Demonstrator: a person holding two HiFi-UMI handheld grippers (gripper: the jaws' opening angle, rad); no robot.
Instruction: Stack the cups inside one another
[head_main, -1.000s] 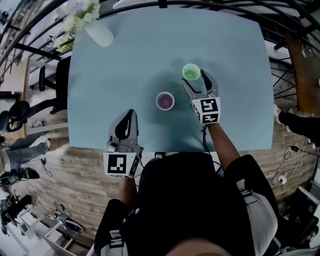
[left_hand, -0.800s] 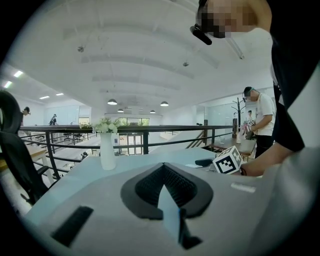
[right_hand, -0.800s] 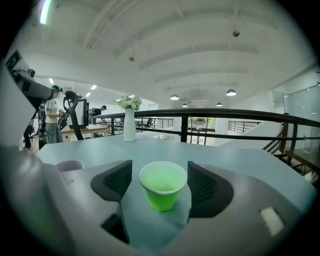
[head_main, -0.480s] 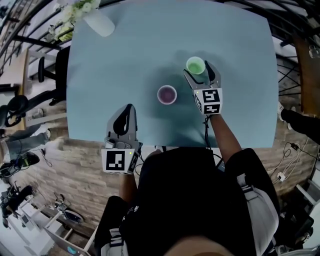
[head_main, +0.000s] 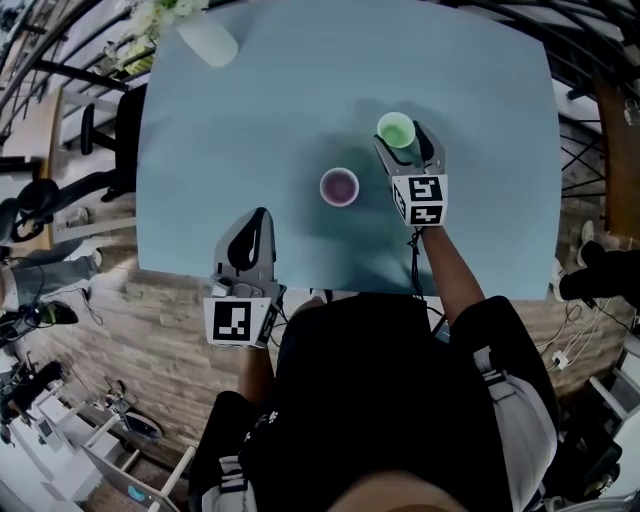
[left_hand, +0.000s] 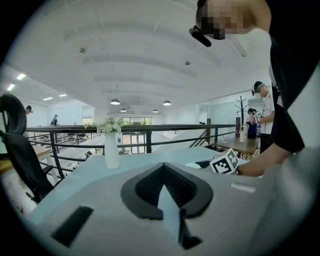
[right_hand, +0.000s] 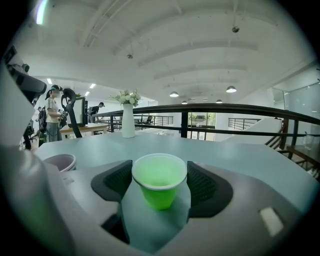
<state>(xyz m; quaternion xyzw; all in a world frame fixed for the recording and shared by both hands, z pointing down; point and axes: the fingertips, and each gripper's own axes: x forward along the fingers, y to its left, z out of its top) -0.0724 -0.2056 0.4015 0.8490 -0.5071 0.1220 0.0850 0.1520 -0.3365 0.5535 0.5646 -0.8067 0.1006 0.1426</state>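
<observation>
One green cup (right_hand: 159, 181), right claw (right_hand: 160, 186) closing around it

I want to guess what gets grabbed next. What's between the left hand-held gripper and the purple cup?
Nothing, just bare blue table between the left hand-held gripper and the purple cup, seen in the head view.

Bright even ceiling light, soft shadows on table (head_main: 250, 120); strong fisheye bending edges, dark vignette corners.
</observation>
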